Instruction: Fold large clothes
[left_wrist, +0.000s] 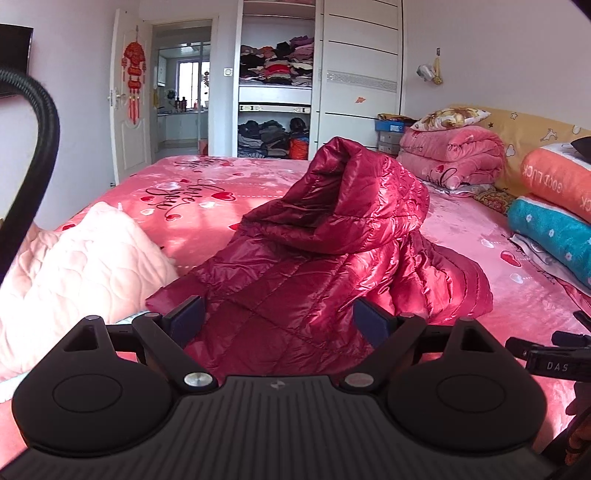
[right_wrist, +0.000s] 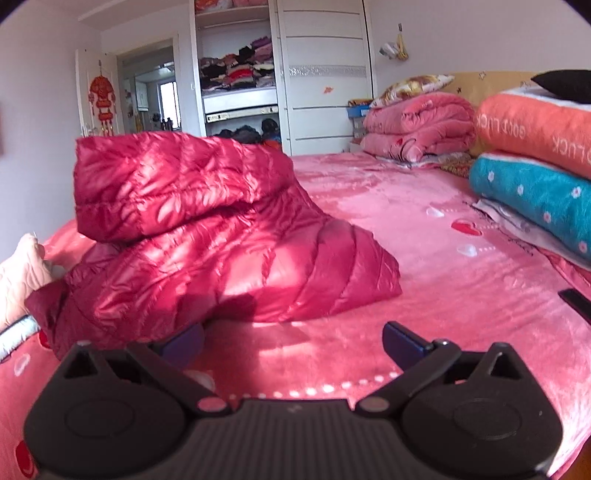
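Left gripper (left_wrist: 277, 319) sat right in front of my left wrist camera, fingers spread wide, nothing pinched; the quilted hem of the red down jacket (left_wrist: 314, 251) lay between and just past the blue pads (left_wrist: 186, 319). I couldn't tell if the pads touched the fabric. Right gripper (right_wrist: 295, 343) was also spread wide and held nothing. Its left pad sat at the jacket's near edge, maybe brushing it, and its right pad hung over bare pink bedsheet (right_wrist: 443, 266).

The jacket was heaped ahead of both grippers, hood (right_wrist: 177, 177) propped up, body crumpled, one sleeve trailing to the right of my left gripper. Not folded yet.

Risks, my guess: the shiny shell looked slippery, so a shallow pinch on one layer could slide out mid-lift. Grabbing the puffy bunch could catch several layers and drag the heap rather than spread it. The pale pink quilted pillow (left_wrist: 74, 266) lay touching the jacket to the left of my left gripper and could get snagged or pulled along.
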